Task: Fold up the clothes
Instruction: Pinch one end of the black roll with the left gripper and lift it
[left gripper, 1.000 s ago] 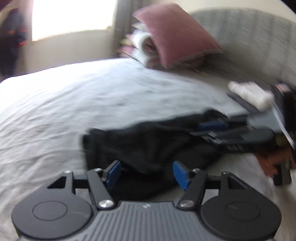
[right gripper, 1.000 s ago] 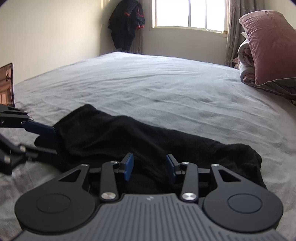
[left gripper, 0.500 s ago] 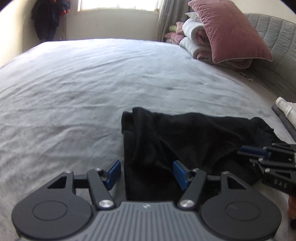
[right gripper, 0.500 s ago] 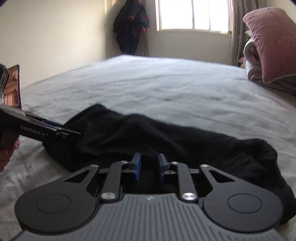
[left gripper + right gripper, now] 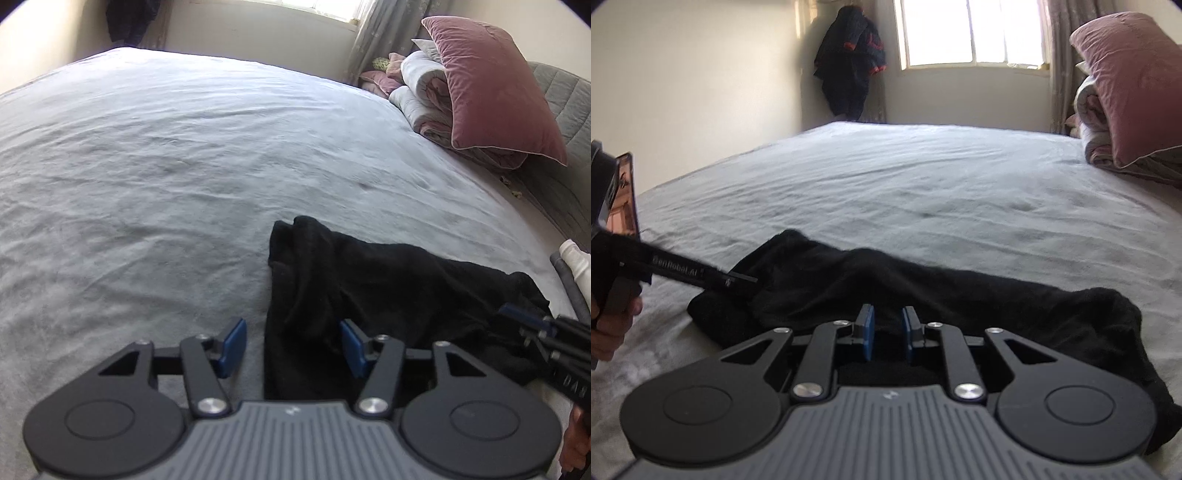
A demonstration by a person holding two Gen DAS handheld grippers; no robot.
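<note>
Left gripper (image 5: pixel 290 345), bottom centre of frame: jaws spread wide, straddling the near edge of the black garment (image 5: pixel 369 295). Right gripper (image 5: pixel 887 334), bottom centre: jaws nearly closed over the garment's edge; whether cloth is pinched cannot be determined. Garment lies crumpled across the lower grey bed (image 5: pixel 166 166). Pink pillow (image 5: pixel 491 85) occupies upper right.

Daylight from blown-out window (image 5: pixel 971 33), bed (image 5: pixel 184 155) evenly lit, strong fisheye edge bending, dark corners, slight blur.

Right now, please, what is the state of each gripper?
Left gripper: open, around the black garment's edge.
Right gripper: nearly closed over the garment; grip cannot be told.
</note>
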